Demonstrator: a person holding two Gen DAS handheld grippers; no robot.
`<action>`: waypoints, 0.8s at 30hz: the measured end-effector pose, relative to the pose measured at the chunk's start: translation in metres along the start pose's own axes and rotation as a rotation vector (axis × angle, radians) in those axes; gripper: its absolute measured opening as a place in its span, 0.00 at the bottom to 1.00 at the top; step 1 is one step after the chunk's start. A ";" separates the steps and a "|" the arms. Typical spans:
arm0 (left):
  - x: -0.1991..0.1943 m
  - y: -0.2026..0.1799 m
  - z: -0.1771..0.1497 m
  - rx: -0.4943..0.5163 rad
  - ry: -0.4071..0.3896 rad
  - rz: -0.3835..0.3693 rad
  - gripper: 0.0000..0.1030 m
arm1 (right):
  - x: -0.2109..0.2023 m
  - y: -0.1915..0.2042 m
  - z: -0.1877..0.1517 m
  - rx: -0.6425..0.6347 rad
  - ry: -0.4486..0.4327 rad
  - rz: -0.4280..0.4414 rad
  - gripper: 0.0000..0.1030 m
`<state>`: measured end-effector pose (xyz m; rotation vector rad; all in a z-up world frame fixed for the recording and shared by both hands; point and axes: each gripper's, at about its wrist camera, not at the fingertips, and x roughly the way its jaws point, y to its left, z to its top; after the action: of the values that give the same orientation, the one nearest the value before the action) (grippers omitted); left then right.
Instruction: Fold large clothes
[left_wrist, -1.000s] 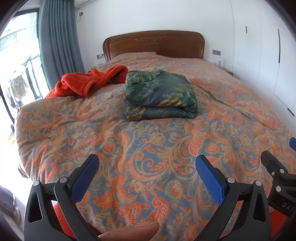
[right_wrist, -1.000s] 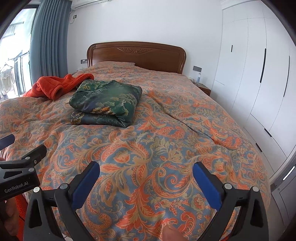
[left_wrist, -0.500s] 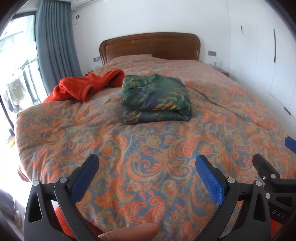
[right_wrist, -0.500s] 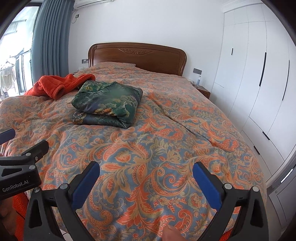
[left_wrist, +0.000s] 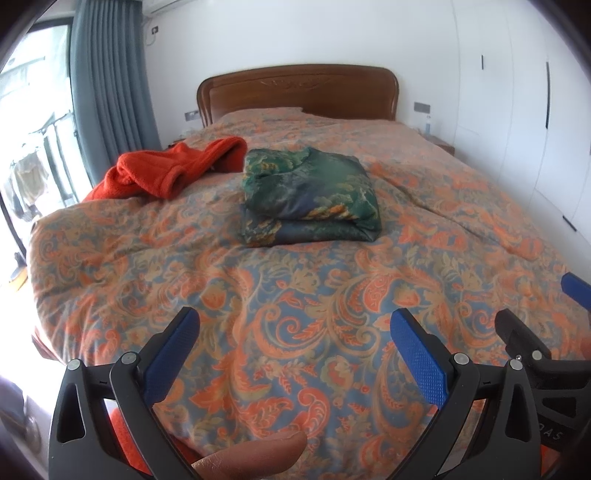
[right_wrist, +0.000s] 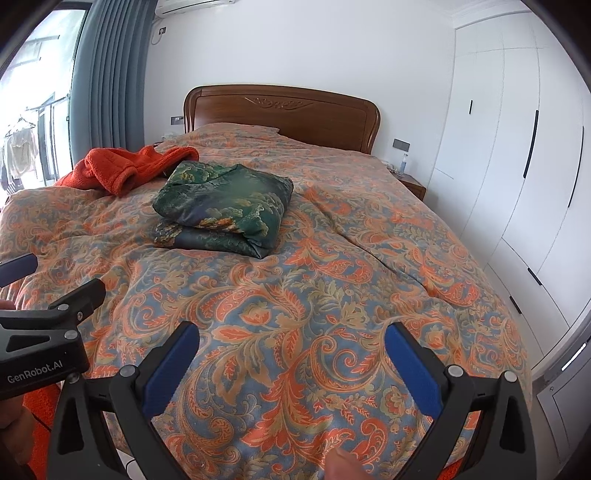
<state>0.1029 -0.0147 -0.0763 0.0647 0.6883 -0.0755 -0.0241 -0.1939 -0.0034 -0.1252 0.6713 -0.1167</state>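
Note:
A folded green patterned garment (left_wrist: 310, 199) lies in the middle of the bed (left_wrist: 295, 295); it also shows in the right wrist view (right_wrist: 225, 210). A crumpled orange fleece garment (left_wrist: 166, 171) lies to its left near the bed's left edge, also in the right wrist view (right_wrist: 122, 166). My left gripper (left_wrist: 295, 332) is open and empty above the foot of the bed. My right gripper (right_wrist: 291, 339) is open and empty beside it. Both are far from the clothes. The left gripper's body (right_wrist: 40, 343) shows in the right wrist view.
An orange and blue paisley duvet (right_wrist: 332, 295) covers the bed. A wooden headboard (right_wrist: 280, 114) stands against the far wall. White wardrobe doors (right_wrist: 517, 166) line the right side. A grey curtain (left_wrist: 107, 85) and window are at left. A nightstand (right_wrist: 412, 184) stands at far right.
Both grippers have drawn back and up a little from the bed, so more of it shows. The clothes have not moved. Both grippers stay open.

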 end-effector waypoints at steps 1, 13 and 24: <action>0.001 0.000 -0.001 0.002 0.000 0.001 1.00 | 0.000 0.001 0.000 -0.001 0.001 0.003 0.99; -0.003 0.000 -0.002 0.005 0.000 0.005 1.00 | 0.003 0.003 -0.002 0.003 0.024 0.021 0.99; -0.002 -0.001 -0.002 0.008 0.000 0.006 1.00 | 0.002 0.002 -0.001 0.016 0.026 0.033 0.99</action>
<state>0.0997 -0.0157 -0.0764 0.0747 0.6883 -0.0729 -0.0228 -0.1922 -0.0053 -0.0978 0.6979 -0.0921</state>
